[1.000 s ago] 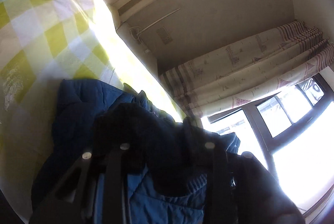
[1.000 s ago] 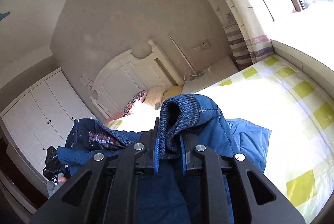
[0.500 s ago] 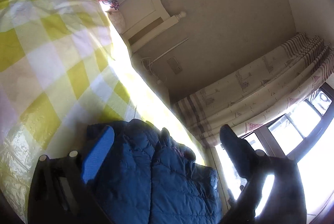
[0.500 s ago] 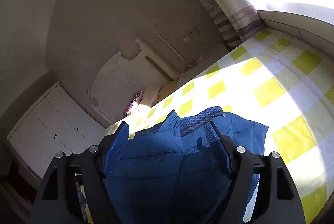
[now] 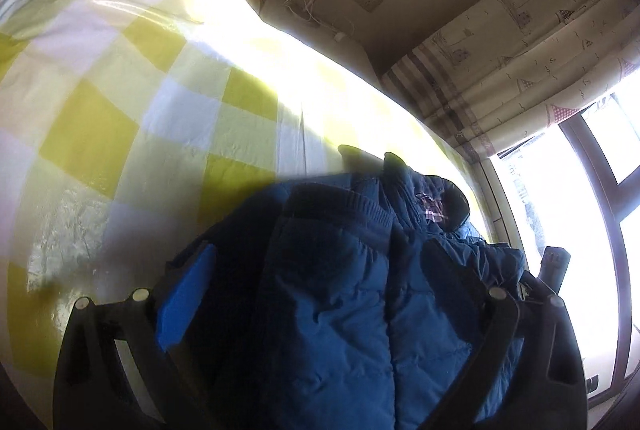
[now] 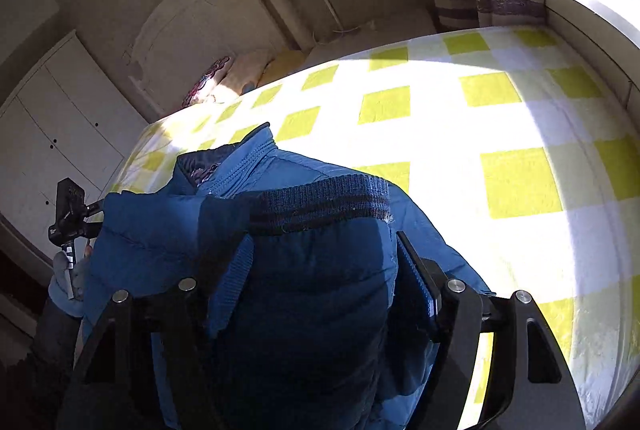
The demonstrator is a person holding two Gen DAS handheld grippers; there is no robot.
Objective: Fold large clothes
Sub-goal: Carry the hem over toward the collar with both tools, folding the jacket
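Observation:
A blue padded jacket [image 5: 340, 310] lies bunched on the yellow-and-white checked bed [image 5: 120, 109], with its plaid lining [image 5: 432, 207] showing at the far end. My left gripper [image 5: 320, 270] stands wide open over it, fingers on either side of the fabric and not pressing. In the right wrist view the jacket [image 6: 312, 290] fills the gap of my right gripper [image 6: 324, 270], a dark knit band [image 6: 320, 201] lying across just past the tips. Its jaws are closing; fabric drapes over the left finger, and the right pad [image 6: 416, 278] sits beside the cloth without squeezing it.
The bed [image 6: 480, 133] runs on to the right in bright sun. Pillows [image 6: 240, 73] and a white headboard [image 6: 188, 25] stand at its far end, a white wardrobe [image 6: 52, 133] at the left. A curtain [image 5: 520, 37] and a window [image 5: 580, 209] line the bed's far side.
Both grippers were shut on the raised jacket a second ago. They have let go and opened, the jacket has dropped onto the bed, and both grippers have come down over it.

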